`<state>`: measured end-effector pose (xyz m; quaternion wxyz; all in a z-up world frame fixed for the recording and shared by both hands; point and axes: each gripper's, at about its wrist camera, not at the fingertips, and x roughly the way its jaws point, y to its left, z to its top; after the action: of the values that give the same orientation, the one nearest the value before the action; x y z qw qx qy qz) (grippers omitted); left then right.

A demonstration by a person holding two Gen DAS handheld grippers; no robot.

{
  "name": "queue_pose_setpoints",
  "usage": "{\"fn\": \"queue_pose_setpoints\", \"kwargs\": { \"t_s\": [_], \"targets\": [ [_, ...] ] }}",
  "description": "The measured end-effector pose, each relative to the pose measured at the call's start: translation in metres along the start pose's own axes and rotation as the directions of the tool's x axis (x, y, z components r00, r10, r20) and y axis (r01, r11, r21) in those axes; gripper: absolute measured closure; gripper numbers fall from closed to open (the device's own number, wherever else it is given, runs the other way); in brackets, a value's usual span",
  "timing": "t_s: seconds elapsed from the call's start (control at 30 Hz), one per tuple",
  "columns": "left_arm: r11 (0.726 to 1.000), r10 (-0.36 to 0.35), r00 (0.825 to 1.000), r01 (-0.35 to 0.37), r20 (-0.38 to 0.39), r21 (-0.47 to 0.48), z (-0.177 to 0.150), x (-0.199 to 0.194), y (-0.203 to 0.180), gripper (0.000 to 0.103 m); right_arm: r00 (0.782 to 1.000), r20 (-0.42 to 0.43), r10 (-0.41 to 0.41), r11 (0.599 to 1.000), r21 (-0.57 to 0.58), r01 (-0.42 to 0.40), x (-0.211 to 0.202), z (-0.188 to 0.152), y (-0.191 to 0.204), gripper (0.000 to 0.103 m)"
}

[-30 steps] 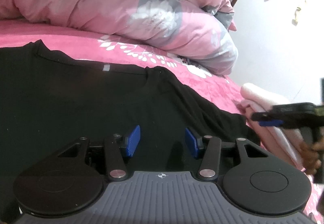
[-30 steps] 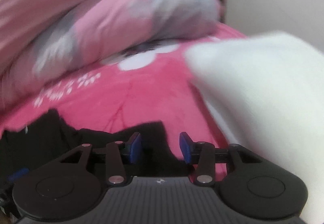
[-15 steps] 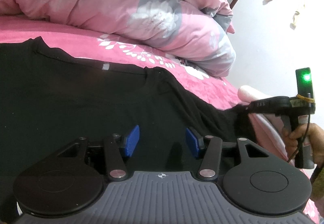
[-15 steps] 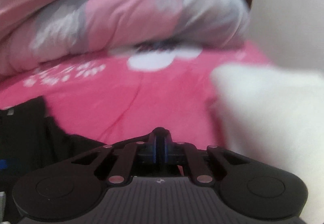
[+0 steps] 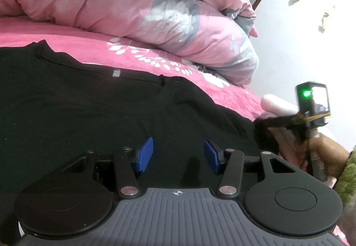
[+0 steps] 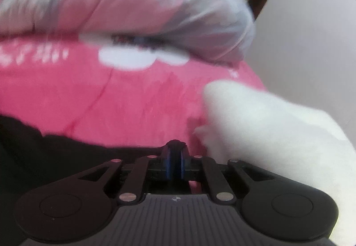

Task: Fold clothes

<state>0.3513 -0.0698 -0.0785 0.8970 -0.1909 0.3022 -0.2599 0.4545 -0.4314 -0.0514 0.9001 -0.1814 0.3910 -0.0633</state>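
You're working on a bed (image 5: pixel 93 40) with a pink floral sheet, one rumpled pink duvet (image 5: pixel 133 1) heaped behind, a white wall beyond. One black T-shirt (image 5: pixel 100 117) lies flat under your left tool (image 5: pixel 178 155), its pads apart. Your right tool (image 6: pixel 175 167) pinches the shirt's sleeve (image 5: pixel 264 135) beside one folded pale garment (image 6: pixel 278 135).

Each gripper has a ribbed grey body, two black round discs, black linkage arms with silver pivot screws, and blue ribbed fingers (image 5: pixel 145 154). A small cross-hair mark sits at the body's centre. The right unit (image 5: pixel 312 101) carries a green light; the person's sleeve (image 5: pixel 347 181) is olive green.
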Motion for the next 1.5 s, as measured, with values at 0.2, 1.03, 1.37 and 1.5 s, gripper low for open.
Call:
{"fn": "queue_pose_setpoints", "kwargs": {
  "t_s": [0.2, 1.03, 1.37, 1.5],
  "targets": [
    [1.000, 0.000, 1.000, 0.000, 0.001, -0.002, 0.000, 0.000, 0.000, 0.052, 0.997, 0.064, 0.036, 0.998, 0.047, -0.039, -0.020, 0.002, -0.005, 0.072],
    [1.000, -0.009, 1.000, 0.009, 0.002, -0.013, 0.000, 0.000, 0.001, 0.052, 0.833, 0.015, 0.554, 0.804, -0.271, -0.530, -0.042, 0.024, 0.057, 0.096],
    [1.000, -0.014, 1.000, 0.014, 0.002, -0.017, 0.001, 0.000, 0.001, 0.052, 0.821, 0.062, 0.568, 0.811, -0.213, -0.546, -0.047, 0.024, 0.045, 0.065],
    [1.000, -0.016, 1.000, 0.016, 0.003, -0.020, 0.001, 0.000, 0.002, 0.052, 0.819, 0.037, 0.572, 0.796, -0.266, -0.544, -0.042, 0.016, 0.061, 0.064]
  ]
}}
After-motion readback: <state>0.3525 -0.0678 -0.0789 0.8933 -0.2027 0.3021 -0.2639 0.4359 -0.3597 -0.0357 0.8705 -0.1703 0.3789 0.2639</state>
